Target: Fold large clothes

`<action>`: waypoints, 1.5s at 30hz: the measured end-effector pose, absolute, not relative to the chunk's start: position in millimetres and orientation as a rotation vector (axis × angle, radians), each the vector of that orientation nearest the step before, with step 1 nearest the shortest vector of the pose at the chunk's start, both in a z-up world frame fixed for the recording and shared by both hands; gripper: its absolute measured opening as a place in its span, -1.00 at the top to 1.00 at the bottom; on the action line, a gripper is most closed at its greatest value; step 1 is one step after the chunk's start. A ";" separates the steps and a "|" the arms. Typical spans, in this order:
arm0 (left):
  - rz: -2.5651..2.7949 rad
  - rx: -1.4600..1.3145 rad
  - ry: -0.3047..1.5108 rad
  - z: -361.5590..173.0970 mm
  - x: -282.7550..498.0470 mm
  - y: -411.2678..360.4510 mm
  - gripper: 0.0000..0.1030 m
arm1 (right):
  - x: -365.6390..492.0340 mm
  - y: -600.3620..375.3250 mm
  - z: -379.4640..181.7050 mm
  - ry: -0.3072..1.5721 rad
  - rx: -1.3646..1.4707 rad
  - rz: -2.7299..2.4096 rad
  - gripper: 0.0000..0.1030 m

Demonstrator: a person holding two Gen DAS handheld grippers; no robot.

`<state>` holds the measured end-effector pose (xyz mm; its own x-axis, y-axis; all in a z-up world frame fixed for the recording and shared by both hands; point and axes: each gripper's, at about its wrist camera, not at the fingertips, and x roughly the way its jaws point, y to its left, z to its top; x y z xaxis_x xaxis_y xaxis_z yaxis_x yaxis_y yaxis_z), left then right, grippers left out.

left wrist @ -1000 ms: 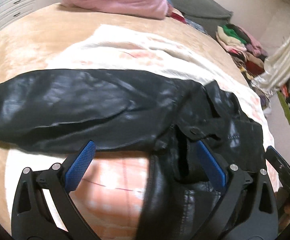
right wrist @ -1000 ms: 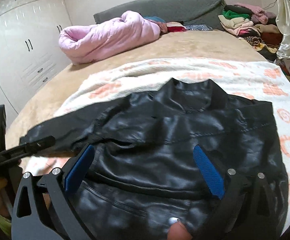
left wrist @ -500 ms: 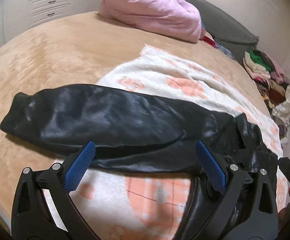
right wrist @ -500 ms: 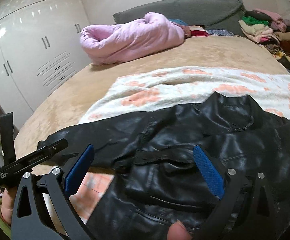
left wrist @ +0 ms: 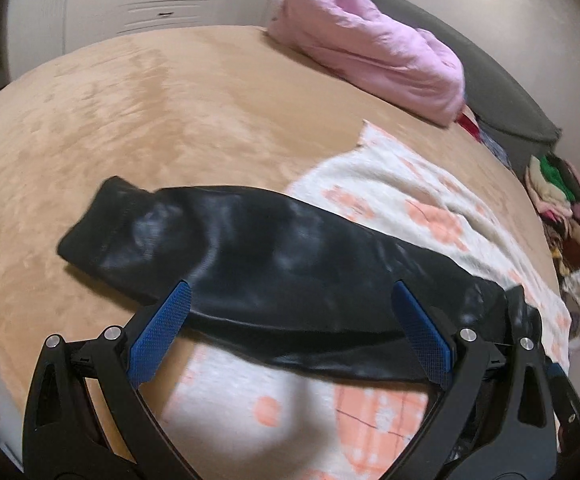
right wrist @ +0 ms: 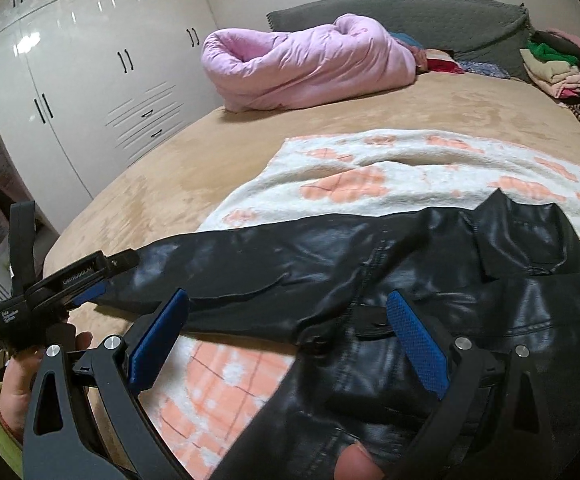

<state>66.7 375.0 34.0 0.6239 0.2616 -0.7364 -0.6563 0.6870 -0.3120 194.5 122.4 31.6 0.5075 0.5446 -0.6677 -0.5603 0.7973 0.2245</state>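
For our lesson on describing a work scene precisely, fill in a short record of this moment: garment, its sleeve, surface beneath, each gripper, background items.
garment: black shiny leather-look jacket, lying flat, collar away from the camera
sleeve: long black sleeve stretched out sideways, cuff on the tan bed cover
beneath: white fleecy blanket with orange patches
left gripper: open, over the sleeve, holding nothing
right gripper: open, over the jacket body, holding nothing
background: rolled pink quilt; white wardrobe; pile of clothes
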 end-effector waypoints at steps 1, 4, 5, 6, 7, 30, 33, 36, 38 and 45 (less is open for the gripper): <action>0.577 -0.618 0.720 32.7 65.4 379.0 -0.82 | 193.9 125.6 30.8 0.799 -0.021 0.671 -0.91; 0.602 -0.643 0.719 28.8 59.7 390.4 -0.82 | 193.9 136.6 27.5 0.809 -0.032 0.689 -0.91; 0.607 -0.647 0.725 27.5 58.8 393.0 -0.82 | 193.3 141.1 26.8 0.809 -0.039 0.696 -0.91; 0.613 -0.658 0.728 25.5 57.0 396.7 -0.82 | 192.7 143.7 26.6 0.808 -0.044 0.700 -0.91; 0.614 -0.663 0.729 24.6 55.7 399.3 -0.82 | 192.0 146.8 26.8 0.808 -0.050 0.705 -0.91; 0.501 -0.999 0.705 -32.6 42.4 450.8 -0.42 | 170.7 119.4 8.0 0.860 -0.032 0.702 -0.91; 0.491 -0.935 0.707 -28.0 51.2 442.6 0.29 | 170.3 105.3 5.2 0.861 -0.018 0.674 -0.91; 0.443 -0.863 0.671 -11.7 60.0 432.8 0.82 | 170.2 88.2 6.7 0.862 0.019 0.645 -0.91; 0.415 -0.821 0.637 3.5 63.2 423.7 0.89 | 167.2 76.9 10.1 0.846 0.033 0.632 -0.91; 0.334 -0.730 0.488 60.9 67.8 391.0 0.95 | 162.3 34.3 20.2 0.805 0.068 0.563 -0.91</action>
<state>67.8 391.0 60.9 0.8374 0.1217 -0.5329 -0.4526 0.7009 -0.5512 162.3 34.3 20.2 0.5555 0.5015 -0.6632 -0.4507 0.8519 0.2667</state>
